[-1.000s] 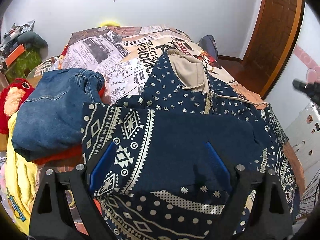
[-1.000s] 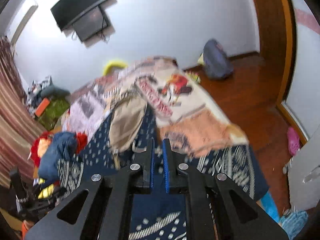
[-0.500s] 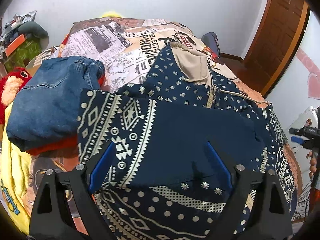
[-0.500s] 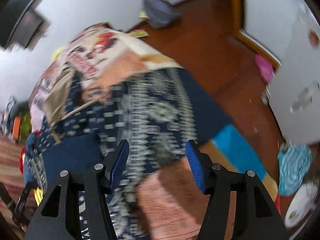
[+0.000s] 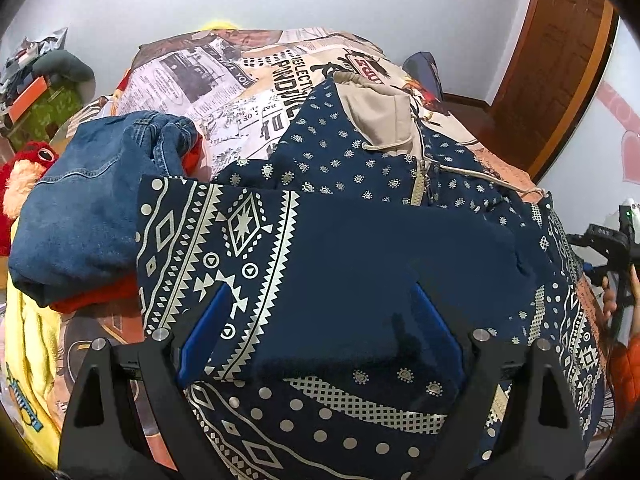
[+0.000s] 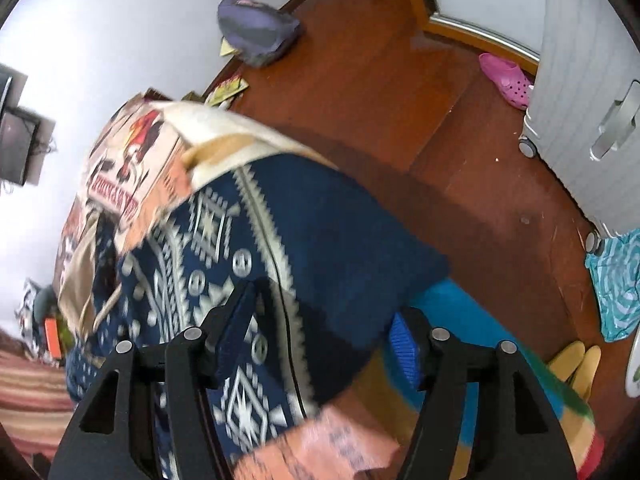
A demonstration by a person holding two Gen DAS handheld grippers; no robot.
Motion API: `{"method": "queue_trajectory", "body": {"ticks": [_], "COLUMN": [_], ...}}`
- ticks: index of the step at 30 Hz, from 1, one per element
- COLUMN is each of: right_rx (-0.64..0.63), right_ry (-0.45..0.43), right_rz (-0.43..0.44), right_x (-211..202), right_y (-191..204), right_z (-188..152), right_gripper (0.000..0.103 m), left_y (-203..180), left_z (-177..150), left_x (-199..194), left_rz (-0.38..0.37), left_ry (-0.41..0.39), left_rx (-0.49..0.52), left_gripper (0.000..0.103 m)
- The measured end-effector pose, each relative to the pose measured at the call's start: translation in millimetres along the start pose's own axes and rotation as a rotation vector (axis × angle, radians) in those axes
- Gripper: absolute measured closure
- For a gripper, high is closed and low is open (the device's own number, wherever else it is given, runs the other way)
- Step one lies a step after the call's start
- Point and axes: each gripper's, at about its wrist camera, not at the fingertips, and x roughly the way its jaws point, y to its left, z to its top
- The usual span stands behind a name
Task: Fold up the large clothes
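At the foot of a cluttered bed, the left gripper [image 5: 320, 332] hovers with its blue-padded jaws spread wide over a sleeve already laid across the chest of a navy hooded jacket [image 5: 360, 264], nothing between them. The right gripper [image 6: 320, 332] leans over the bed's side edge, its jaws about half apart and closing, with the jacket's other sleeve [image 6: 320, 240] draped over the edge between the pads; whether they yet press the cloth cannot be told through the blur. The step in hand appears to be taking this second sleeve to fold it inward, and it would go best with a bite near the plain navy cuff end, pinching one layer only and leaving the bedcover [image 5: 224, 80] beneath alone, then a level carry so the sleeve lands flat across the first. The jacket looks a thick, soft knit, printed with cream diamonds, zigzags and dots; its tan-lined hood [image 5: 380, 116], pale drawcord and zip lie toward the headboard. Just beside it on the left sits a folded denim garment [image 5: 88, 208], sturdy and seamed, over something orange. Farther off, newspaper-print bedding runs to a white wall, and a polished wooden floor [image 6: 380, 80] holds a pink clog [image 6: 506, 80] and a grey-purple bag [image 6: 256, 32].
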Motion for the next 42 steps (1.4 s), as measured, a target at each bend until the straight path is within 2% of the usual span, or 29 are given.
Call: {"method": "queue_trajectory", "body": {"ticks": [1, 2, 3, 4, 10, 15, 18, 20, 23, 25, 30, 32, 34, 38, 42], "right_rx": [-0.017, -0.044, -0.068, -0.103, -0.280, -0.435, -0.535, -0.584, -0.645, -0.672, -0.651, -0.647, -0.636, -0.623, -0.527], "right_ry": [-0.012, -0.026, -0.034, -0.057, -0.190, -0.231, -0.200, -0.169, -0.103, -0.017, 0.163, 0.236, 0.278, 0.217, 0.113], "right_rz": [-0.007, -0.017, -0.023, -0.022, 0.041, 0.163, 0.233, 0.250, 0.232, 0.192, 0.089, 0.089, 0.105, 0.099, 0.099], "right_x": [-3.1, -7.5, -11.5, -17.5, -70.0, -104.8, -111.5, -107.5, -87.1, -60.6, -17.8, -17.2, -17.9, -37.9, -63.5], "right_y": [2.5, 8.1, 10.8, 18.6, 72.1, 128.0, 159.3, 171.8, 184.8, 188.7, 177.0, 170.4, 164.5, 149.5, 127.6], "right_z": [0.8, 0.7, 0.8, -0.5, -19.7, -44.5, -72.7, -90.4, -114.6, -126.7, -144.5, -153.8, -157.0, -149.3, -123.2], "right_gripper": [0.070, 0.078, 0.091, 0.094, 0.096, 0.096, 0.096, 0.096, 0.096, 0.094, 0.092, 0.083, 0.069, 0.065, 0.057], "left_y": [0.2, 0.9, 1.9, 2.8, 8.2, 10.0, 10.7, 11.1, 12.0, 12.4, 14.0, 14.4, 14.8, 13.8, 9.3], "left_z": [-0.3, -0.5, -1.0, -1.5, -2.9, -4.3, -5.3, -6.1, -7.9, -9.2, -13.0, -14.6, -15.0, -15.8, -14.2], "left_x": [-0.7, -1.3, -2.0, -2.4, -6.9, -13.1, -16.8, -19.4, -23.1, -24.4, -26.8, -26.5, -24.1, -21.7, -20.0], "left_rz": [0.001, 0.001, 0.000, 0.000, -0.007, -0.016, -0.024, -0.029, -0.036, -0.041, -0.051, -0.050, -0.052, -0.058, -0.062], "left_ry": [-0.001, -0.002, -0.003, -0.003, -0.010, -0.022, -0.028, -0.032, -0.035, -0.034, -0.032, -0.030, -0.024, -0.018, -0.020], "left_rx": [0.000, 0.001, 0.001, 0.001, -0.013, -0.016, -0.014, -0.016, -0.017, -0.017, -0.018, -0.019, -0.021, -0.026, -0.018], "left_gripper": [0.013, 0.013, 0.013, 0.013, 0.013, 0.013, 0.013, 0.013, 0.013, 0.013, 0.013, 0.013, 0.013, 0.013, 0.013]}}
